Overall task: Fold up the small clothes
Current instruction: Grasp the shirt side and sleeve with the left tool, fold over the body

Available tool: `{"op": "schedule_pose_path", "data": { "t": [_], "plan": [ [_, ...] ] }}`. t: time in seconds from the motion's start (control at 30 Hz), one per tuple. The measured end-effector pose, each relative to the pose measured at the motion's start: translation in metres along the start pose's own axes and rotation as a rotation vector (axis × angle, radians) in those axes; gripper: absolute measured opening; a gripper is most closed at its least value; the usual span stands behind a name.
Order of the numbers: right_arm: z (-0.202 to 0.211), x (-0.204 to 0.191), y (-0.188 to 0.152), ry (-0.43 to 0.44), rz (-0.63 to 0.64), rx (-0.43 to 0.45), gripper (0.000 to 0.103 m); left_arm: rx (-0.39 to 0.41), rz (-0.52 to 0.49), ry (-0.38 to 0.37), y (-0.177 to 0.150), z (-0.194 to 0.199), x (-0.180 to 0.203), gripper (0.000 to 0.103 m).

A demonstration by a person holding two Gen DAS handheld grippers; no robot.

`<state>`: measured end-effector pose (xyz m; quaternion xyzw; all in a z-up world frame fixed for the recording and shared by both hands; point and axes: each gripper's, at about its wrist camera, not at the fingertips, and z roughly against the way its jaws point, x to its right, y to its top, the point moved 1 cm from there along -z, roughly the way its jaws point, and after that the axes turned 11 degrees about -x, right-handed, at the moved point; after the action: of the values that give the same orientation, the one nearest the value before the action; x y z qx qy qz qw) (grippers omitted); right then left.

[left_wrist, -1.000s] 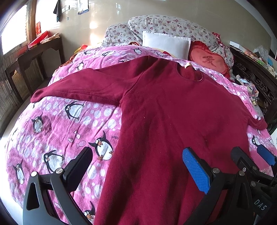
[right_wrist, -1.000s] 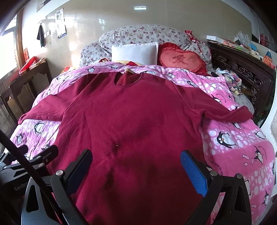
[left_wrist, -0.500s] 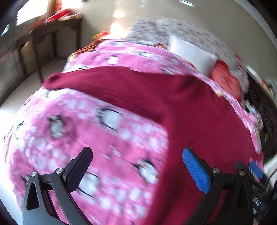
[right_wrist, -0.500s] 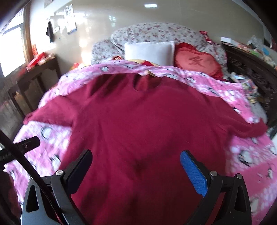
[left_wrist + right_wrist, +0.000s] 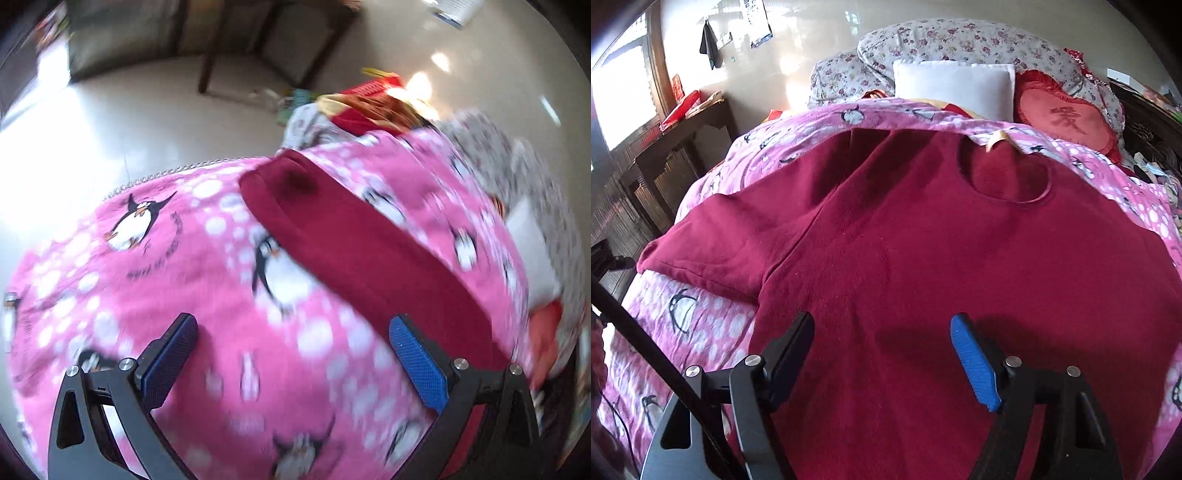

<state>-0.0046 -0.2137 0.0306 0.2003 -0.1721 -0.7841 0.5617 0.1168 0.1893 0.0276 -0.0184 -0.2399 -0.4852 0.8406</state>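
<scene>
I am working over a bed covered by a pink penguin blanket [image 5: 683, 317], with a white pillow [image 5: 955, 86], a red heart cushion [image 5: 1067, 118] and floral bedding [image 5: 960, 40] piled at the head, and a dark wooden side table [image 5: 676, 147] along the wall beside it. The dark red sweater [image 5: 923, 258] lies face up across the blanket, neck hole toward the pillows, body flat and wide. From my right view its one visible sleeve [image 5: 716, 243] stretches straight out to the side, cuff near the blanket's edge; the other sleeve is out of frame.

My left gripper [image 5: 291, 354] hangs over the blanket with both fingers spread wide and nothing between them. The picture is smeared, but the sleeve [image 5: 354, 254] runs diagonally just ahead of the blue pad [image 5: 417, 365], its cuff pointing toward the floor side. My right gripper [image 5: 882, 354] hovers low over the lower chest of the sweater, fingers parted and empty; I cannot tell whether the tips touch the cloth.

I judge the folding has not begun: no sleeve is turned in, no side is doubled over, the hem is unfolded as far as I can see. Everything is left, namely both sleeves in, sides over, then the body halved. The left sleeve looks like my first pick.
</scene>
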Motion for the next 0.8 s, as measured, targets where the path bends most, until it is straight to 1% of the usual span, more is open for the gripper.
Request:
{"op": "schedule_pose_path", "data": {
  "t": [0.07,0.13,0.2,0.23,0.27,0.3,0.33,0.37,0.4,0.43,0.47,0.53,0.6,0.63,0.7,0.73,0.8],
  "plan": [
    [-0.008,-0.006,0.0,-0.013,0.029,-0.007,0.081,0.01,0.047,-0.018,0.013,-0.008,-0.002,0.103],
    [-0.015,-0.01,-0.001,-0.032,0.049,-0.009,0.081,0.015,0.069,-0.012,0.022,-0.018,0.001,0.103],
    [-0.021,-0.011,-0.002,-0.036,0.06,-0.014,0.081,0.032,0.069,0.037,0.026,-0.027,0.01,0.103],
    [-0.022,-0.01,-0.002,-0.035,0.064,-0.013,0.081,0.053,0.058,0.063,0.028,-0.028,0.014,0.103],
    [-0.023,-0.01,0.0,-0.031,0.067,-0.012,0.08,0.068,0.035,0.067,0.029,-0.028,0.019,0.102],
    [-0.02,-0.008,0.0,-0.02,0.067,-0.009,0.079,0.071,0.005,0.051,0.029,-0.027,0.024,0.078],
    [-0.016,-0.006,0.001,-0.006,0.061,-0.006,0.076,0.058,-0.029,0.032,0.03,-0.026,0.03,0.048],
    [-0.01,-0.002,0.002,0.015,0.05,-0.001,0.075,0.011,-0.067,0.037,0.03,-0.026,0.038,0.008],
    [-0.002,0.003,0.003,0.035,0.037,0.008,0.075,-0.004,-0.088,0.032,0.028,-0.022,0.043,0.01],
    [0.008,0.009,0.004,0.043,0.026,0.026,0.075,0.019,-0.115,0.002,0.024,-0.012,0.05,0.01],
    [0.016,0.014,0.004,0.033,0.02,0.044,0.075,0.061,-0.166,-0.024,0.016,0.005,0.061,0.01],
    [0.039,0.026,0.003,-0.01,0.016,0.098,0.075,0.123,-0.247,-0.064,-0.004,0.036,0.082,0.009],
    [0.057,0.042,0.001,-0.039,0.001,0.131,0.075,0.162,-0.349,-0.141,-0.03,0.069,0.112,0.009],
    [0.065,0.053,0.001,-0.045,-0.018,0.141,0.076,0.176,-0.411,-0.191,-0.05,0.088,0.131,0.009],
    [0.079,0.075,-0.002,-0.046,-0.059,0.157,0.076,0.178,-0.489,-0.245,-0.076,0.107,0.159,0.009],
    [0.086,0.085,-0.005,-0.052,-0.077,0.165,0.076,0.177,-0.556,-0.274,-0.1,0.116,0.18,0.009],
    [0.097,0.106,-0.011,-0.073,-0.114,0.179,0.078,0.16,-0.658,-0.309,-0.139,0.123,0.211,0.009]
  ]
}}
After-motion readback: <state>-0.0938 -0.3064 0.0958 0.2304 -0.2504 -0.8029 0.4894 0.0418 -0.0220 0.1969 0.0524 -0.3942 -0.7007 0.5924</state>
